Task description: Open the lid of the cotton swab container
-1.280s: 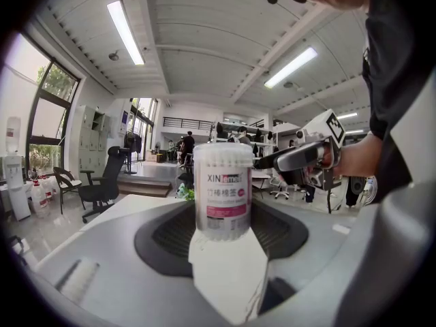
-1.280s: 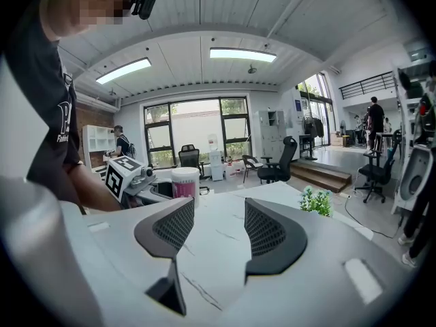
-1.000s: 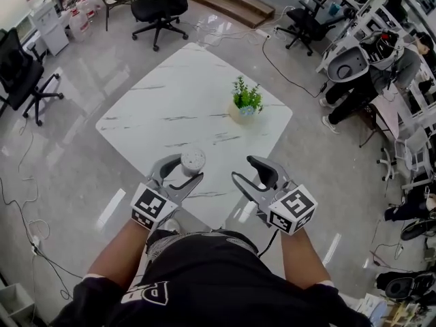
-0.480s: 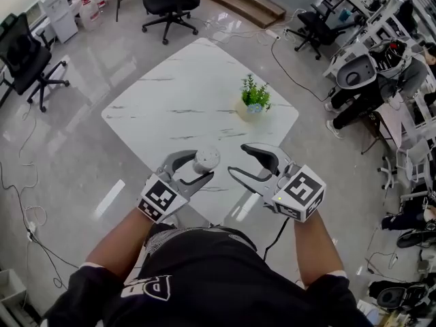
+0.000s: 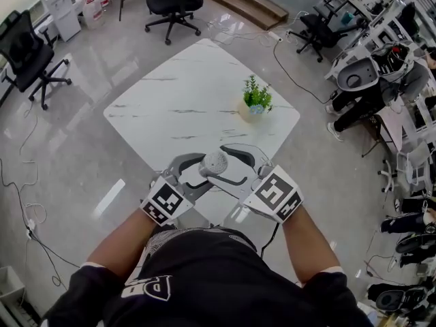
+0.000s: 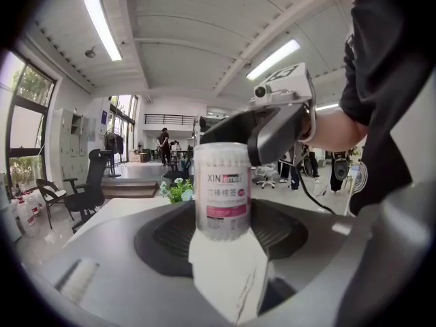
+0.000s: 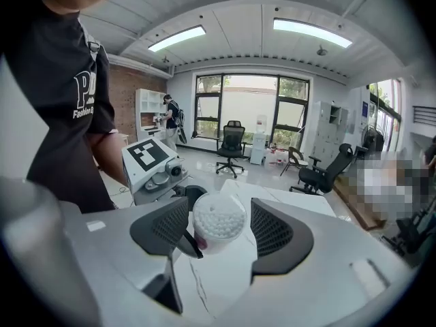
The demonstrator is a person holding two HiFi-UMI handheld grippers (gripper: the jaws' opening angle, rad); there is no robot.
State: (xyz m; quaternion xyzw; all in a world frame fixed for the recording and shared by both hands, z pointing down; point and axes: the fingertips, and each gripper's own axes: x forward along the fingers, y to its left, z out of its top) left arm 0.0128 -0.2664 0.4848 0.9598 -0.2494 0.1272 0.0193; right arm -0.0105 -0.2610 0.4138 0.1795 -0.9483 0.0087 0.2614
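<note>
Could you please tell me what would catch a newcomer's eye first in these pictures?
First comes the left gripper, clamping a cotton swab container above the near corner of the white marble table. The right gripper has its jaws on either side of the container's top without pressing on it, and they have just been opening. Farther back on the table stands a small potted plant.

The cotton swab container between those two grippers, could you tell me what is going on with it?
A person holds the cotton swab container in the left gripper, above the near part of the white table. The right gripper has just been opening its jaws, which stand either side of the lid without pressing on it. The lid looks still on.
</note>
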